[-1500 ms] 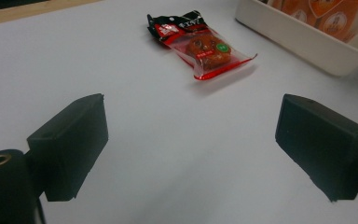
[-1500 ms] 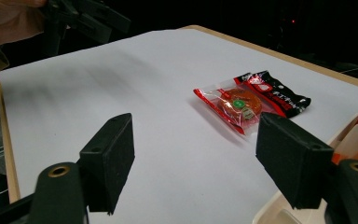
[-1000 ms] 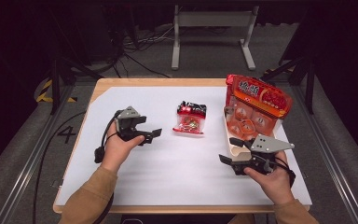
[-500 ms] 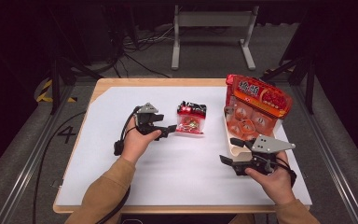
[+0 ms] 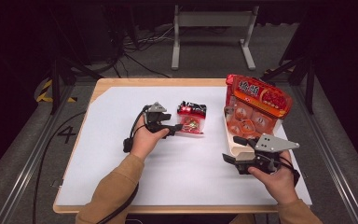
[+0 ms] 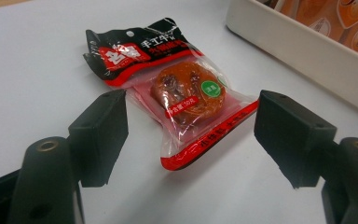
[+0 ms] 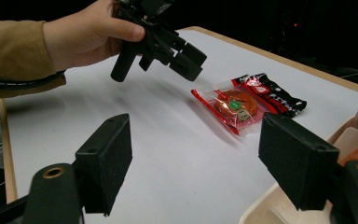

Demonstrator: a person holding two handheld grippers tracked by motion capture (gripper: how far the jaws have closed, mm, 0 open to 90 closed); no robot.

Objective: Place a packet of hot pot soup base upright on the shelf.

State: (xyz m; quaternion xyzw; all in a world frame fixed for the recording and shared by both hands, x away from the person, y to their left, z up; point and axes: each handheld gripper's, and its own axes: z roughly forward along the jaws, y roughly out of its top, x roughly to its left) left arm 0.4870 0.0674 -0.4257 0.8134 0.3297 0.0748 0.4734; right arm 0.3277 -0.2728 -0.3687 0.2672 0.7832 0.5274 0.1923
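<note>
A small red-and-black snack packet (image 5: 192,119) lies flat on the white table sheet. My left gripper (image 5: 175,129) hovers just left of it, tips aimed at it. In the left gripper view the packet (image 6: 177,93) lies ahead with its near end between the open jaws, and neither pad touches it. These jaws have just been closing a little. My right gripper (image 5: 230,149) rests open at the near end of the white tray (image 5: 227,135), holding nothing. The right gripper view shows the packet (image 7: 242,105) and the left gripper (image 7: 186,58) above the sheet.
The white tray's wall (image 6: 298,46) stands just right of the packet and holds several orange jelly cups. A red printed bag (image 5: 261,95) leans at its far end. Wooden table edges border the sheet; dark floor, cables and a metal stand lie beyond.
My left hand has moved right and slightly down, from the left part of the sheet up to the snack packet. The right hand has stayed put.
</note>
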